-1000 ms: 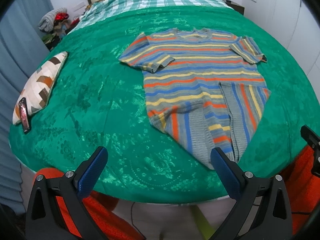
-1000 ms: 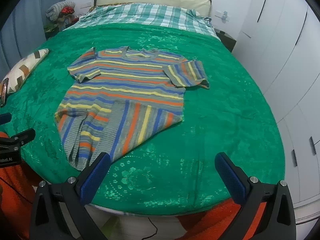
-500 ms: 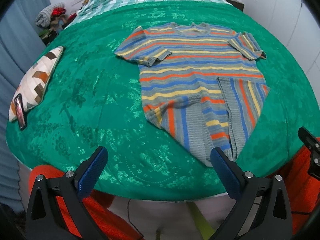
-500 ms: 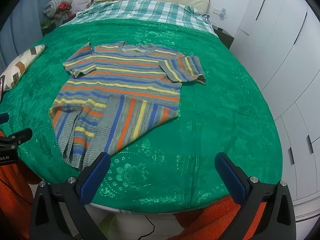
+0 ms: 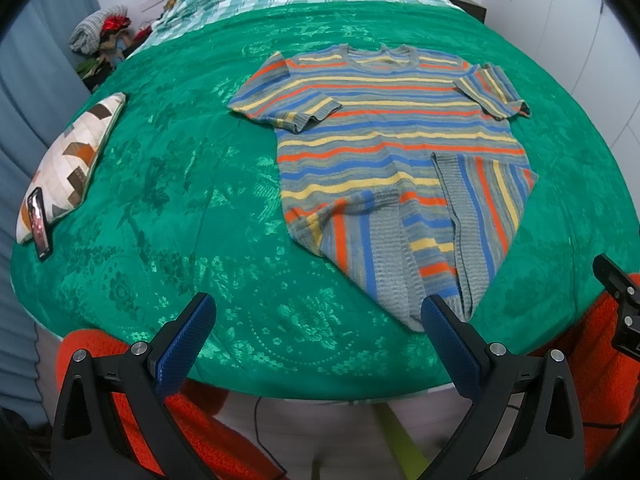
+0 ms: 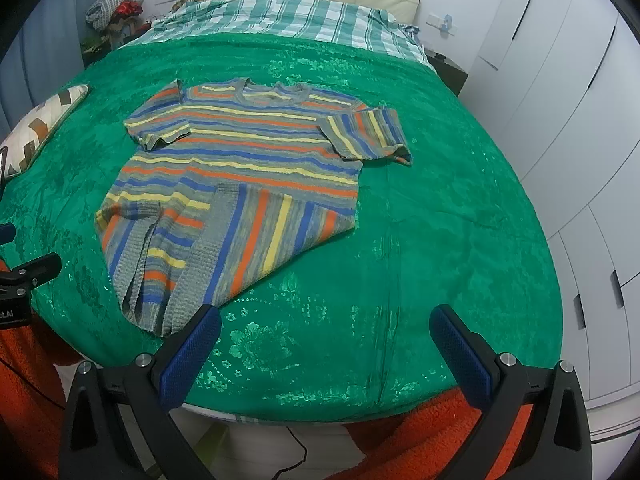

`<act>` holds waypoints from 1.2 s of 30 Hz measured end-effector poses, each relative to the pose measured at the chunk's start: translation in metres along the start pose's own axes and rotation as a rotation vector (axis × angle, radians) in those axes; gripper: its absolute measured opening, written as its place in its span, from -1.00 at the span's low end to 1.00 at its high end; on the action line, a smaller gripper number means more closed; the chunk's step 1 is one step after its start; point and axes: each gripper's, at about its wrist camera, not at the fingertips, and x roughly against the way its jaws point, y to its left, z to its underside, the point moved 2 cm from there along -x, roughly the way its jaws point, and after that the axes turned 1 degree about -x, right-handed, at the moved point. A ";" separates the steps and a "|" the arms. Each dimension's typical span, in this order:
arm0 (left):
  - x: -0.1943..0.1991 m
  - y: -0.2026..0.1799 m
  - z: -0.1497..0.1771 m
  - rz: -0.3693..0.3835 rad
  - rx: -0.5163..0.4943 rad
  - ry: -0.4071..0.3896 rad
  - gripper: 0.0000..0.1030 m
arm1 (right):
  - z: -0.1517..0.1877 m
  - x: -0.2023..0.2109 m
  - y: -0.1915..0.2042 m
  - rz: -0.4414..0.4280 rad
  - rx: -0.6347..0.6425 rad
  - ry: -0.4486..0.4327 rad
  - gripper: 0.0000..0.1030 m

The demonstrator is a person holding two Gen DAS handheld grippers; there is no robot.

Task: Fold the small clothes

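Striped knit shirt [image 5: 396, 168] ahead of both gaping, empty claws, hem nearest, collar farthest, long axis running away, closer to left claw [image 5: 316, 332] than right claw [image 6: 326, 340].

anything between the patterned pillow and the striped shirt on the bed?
Nothing. In the left wrist view only bare green bedspread separates the patterned pillow from the striped shirt. The phone leans on the pillow's near end.

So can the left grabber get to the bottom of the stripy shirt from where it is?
Probably yes. The left gripper is open and empty, and the stripy shirt's bottom edge lies just ahead of its right-hand finger, near the bed's front edge. Only bare green bedspread lies between them.
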 end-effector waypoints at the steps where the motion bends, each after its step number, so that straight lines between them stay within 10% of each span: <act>1: 0.000 0.000 0.000 0.000 0.000 -0.001 0.99 | 0.000 0.000 0.000 0.000 0.000 0.000 1.00; 36: 0.001 0.016 0.001 -0.018 0.033 0.011 0.99 | -0.008 -0.007 -0.001 -0.097 0.038 -0.002 1.00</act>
